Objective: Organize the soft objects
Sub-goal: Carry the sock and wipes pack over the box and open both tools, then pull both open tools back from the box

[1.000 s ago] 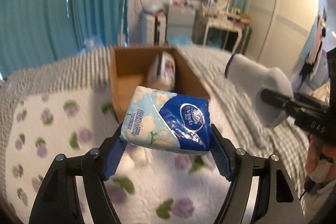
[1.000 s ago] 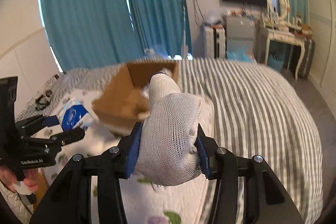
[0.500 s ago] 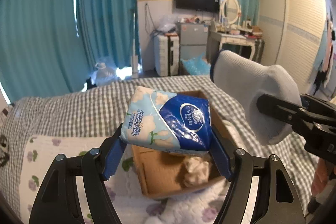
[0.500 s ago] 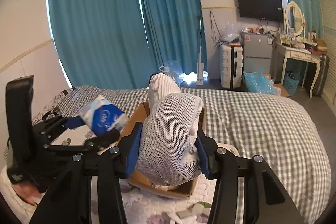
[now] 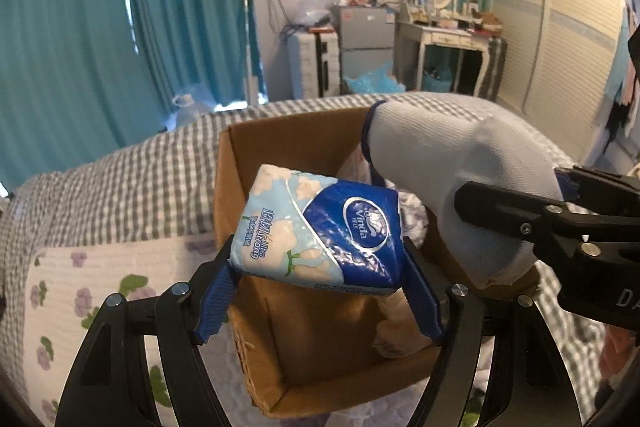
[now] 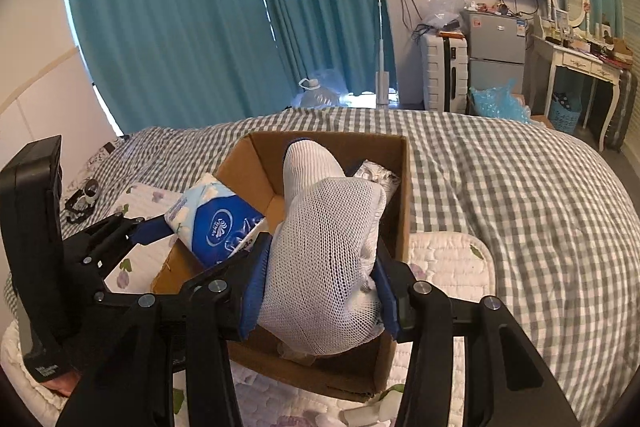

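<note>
My left gripper (image 5: 318, 261) holds a blue and white tissue pack (image 5: 320, 227) over the left part of an open cardboard box (image 5: 226, 195). Its jaws are opening, though the pads still touch the pack's ends. My right gripper (image 6: 322, 255) grips a white mesh sock (image 6: 320, 211) above the same box (image 6: 400, 195). Those jaws are opening too, with the sock still pinched between them. In the left wrist view the sock (image 5: 432, 155) pokes in from the right. The right wrist view shows the tissue pack (image 6: 212, 217) in the left gripper (image 6: 206, 231).
The box sits on a floral quilted pad (image 5: 80, 267) over a grey checked bedspread (image 6: 520, 187). Inside it lie a silvery packet (image 6: 376, 173) and a crumpled pale item (image 5: 396, 331). Small white bits (image 6: 360, 415) lie in front of the box.
Both grippers have moved forward and down with their loads. The box, which was farther off, now lies directly under the tissue pack and the sock.
</note>
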The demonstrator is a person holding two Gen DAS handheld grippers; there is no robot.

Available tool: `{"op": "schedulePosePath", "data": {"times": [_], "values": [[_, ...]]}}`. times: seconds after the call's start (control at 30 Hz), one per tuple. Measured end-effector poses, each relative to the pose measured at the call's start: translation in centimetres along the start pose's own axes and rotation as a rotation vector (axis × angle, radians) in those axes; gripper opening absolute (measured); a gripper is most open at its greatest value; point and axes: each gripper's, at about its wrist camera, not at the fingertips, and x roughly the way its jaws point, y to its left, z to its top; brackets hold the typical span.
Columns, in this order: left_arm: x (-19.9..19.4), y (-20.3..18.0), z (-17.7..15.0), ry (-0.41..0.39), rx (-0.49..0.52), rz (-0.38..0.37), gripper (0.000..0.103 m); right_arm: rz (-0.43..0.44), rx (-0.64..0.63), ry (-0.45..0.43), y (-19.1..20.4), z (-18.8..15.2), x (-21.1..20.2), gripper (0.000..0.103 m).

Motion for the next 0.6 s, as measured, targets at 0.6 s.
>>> {"op": "schedulePosePath", "data": {"times": [0.6], "values": [[-8.7,0.7,3.0,-0.134,-0.021,-0.010,0.080,-0.077,0.024,-0.117,-0.5,2.3,-9.0,0.077]]}}
